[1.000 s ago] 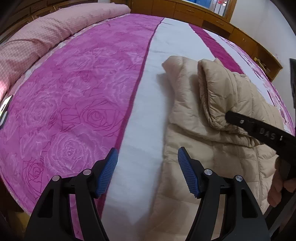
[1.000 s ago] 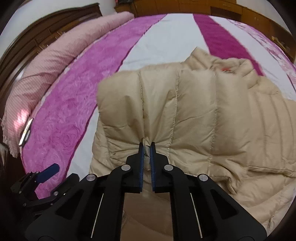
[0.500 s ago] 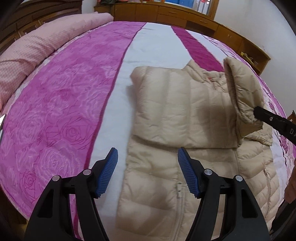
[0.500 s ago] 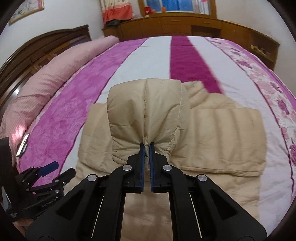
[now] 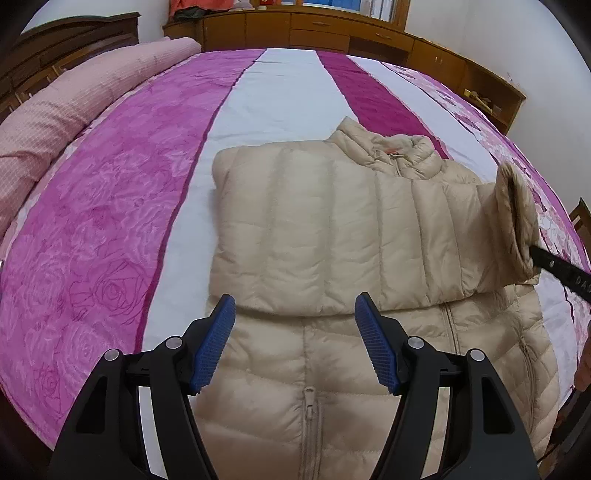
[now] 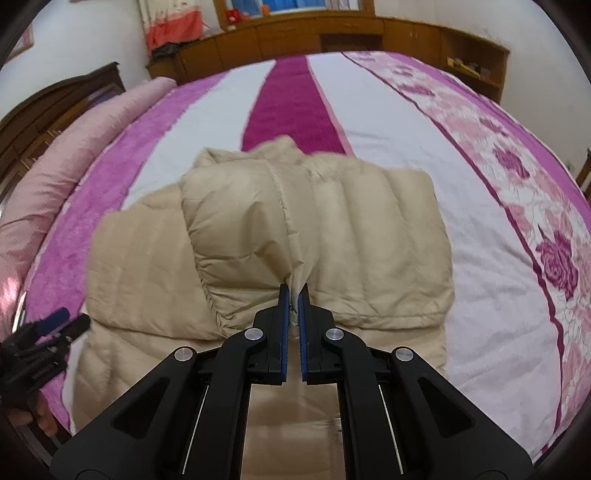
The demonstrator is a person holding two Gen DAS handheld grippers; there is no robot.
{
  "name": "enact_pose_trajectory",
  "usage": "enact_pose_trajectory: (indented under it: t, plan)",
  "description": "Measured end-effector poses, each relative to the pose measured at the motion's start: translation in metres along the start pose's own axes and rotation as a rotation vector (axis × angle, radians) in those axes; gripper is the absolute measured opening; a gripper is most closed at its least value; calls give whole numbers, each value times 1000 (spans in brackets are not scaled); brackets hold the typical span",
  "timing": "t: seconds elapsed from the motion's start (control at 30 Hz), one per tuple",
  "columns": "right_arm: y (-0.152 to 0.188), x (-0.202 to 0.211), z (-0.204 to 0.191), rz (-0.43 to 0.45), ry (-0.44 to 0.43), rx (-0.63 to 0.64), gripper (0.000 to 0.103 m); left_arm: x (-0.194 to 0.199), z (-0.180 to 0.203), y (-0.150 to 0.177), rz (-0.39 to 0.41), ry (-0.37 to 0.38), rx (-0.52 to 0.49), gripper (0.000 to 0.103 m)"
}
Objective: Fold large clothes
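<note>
A beige puffer jacket [image 5: 332,240] lies zipper-up on the bed, one sleeve folded flat across its chest. My left gripper [image 5: 295,343] is open and empty, hovering over the jacket's lower front near the zipper. My right gripper [image 6: 294,295] is shut on the cuff [image 6: 258,229] of the jacket's sleeve and holds it raised over the jacket's right side. In the left wrist view that cuff [image 5: 517,229] hangs from the right gripper [image 5: 532,254] at the far right. The left gripper [image 6: 59,325] shows at the left edge of the right wrist view.
The jacket rests on a bed cover with pink, white and magenta stripes [image 5: 280,92]. A rolled pink quilt [image 5: 74,107] lies along the left side. Wooden cabinets [image 5: 369,33] line the far wall, and a dark headboard [image 6: 62,103] stands at left.
My right gripper has carried the held sleeve cuff to the right across the jacket. My left gripper, still open, has moved right from the bed cover to over the jacket's front.
</note>
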State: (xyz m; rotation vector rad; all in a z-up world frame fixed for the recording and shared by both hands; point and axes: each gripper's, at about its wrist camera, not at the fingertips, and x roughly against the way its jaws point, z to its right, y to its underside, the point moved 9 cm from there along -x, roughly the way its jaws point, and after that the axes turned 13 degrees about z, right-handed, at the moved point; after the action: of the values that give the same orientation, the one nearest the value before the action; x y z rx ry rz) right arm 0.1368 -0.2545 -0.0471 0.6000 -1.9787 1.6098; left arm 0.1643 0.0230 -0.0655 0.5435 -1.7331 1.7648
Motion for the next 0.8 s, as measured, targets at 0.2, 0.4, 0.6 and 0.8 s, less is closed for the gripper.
enact_pose_trajectory:
  t: [0.2, 0.4, 0.6, 0.8]
  plan:
    - [8, -4, 28, -3, 77, -7, 26, -8, 10, -3, -6, 1, -26, 66]
    - [-1, 13, 55, 51, 171, 31, 35, -13, 17, -8, -5, -4, -51, 66]
    - [-8, 29, 64, 97, 186, 31, 37, -18, 22, -14, -3, -16, -69, 66]
    - [-15, 28, 55, 113, 120, -1, 39, -32, 25, -17, -13, -23, -79, 66]
